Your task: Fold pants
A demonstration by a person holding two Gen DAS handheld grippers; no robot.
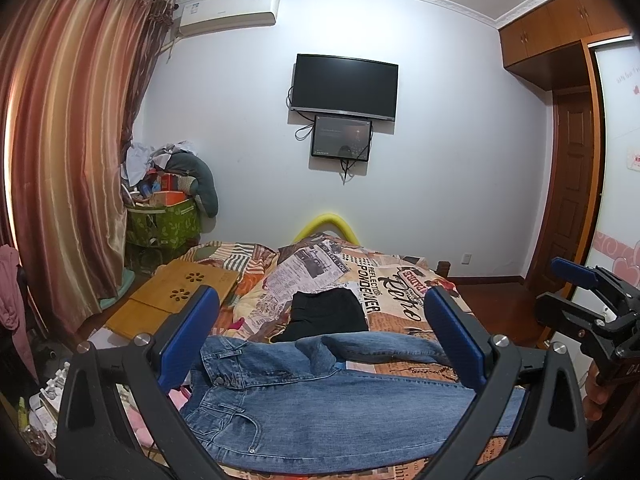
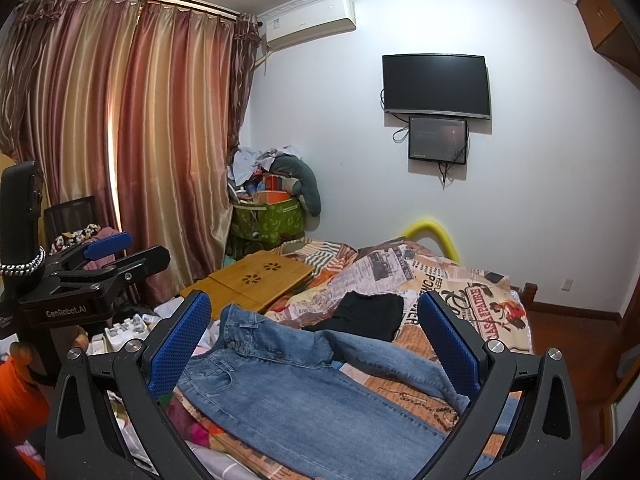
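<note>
Nearest in, the left gripper (image 1: pixel 320 336) hangs above the jeans (image 1: pixel 320 412), jaws spread wide with nothing between them. The right gripper (image 2: pixel 316 340) hovers just beside it, jaws equally wide and empty, blue pads showing on both. The jeans lie flat across the bed (image 1: pixel 400 280), on its patchwork newspaper-print cover, waistband toward the curtain side, legs running off the other way; the upper leg is rumpled and angled away from the lower one. Neither gripper touches the denim. Just beyond the jeans, touching their far edge, sits a folded black garment (image 1: pixel 326 314). Past the waistband, at the bed's edge, a wooden lap tray (image 1: pixel 176 296) with flower cutouts lies flat. Farther back from the jeans, a yellow foam tube (image 1: pixel 332 226) arches over the bed's far end. Beyond the tray stands a green box (image 1: pixel 164 226) heaped with clutter, next to the striped curtain (image 1: pixel 68 140). On the far wall, well above the jeans, a dark television (image 1: pixel 345 87) hangs with a smaller screen (image 1: pixel 341 139) below it.
</note>
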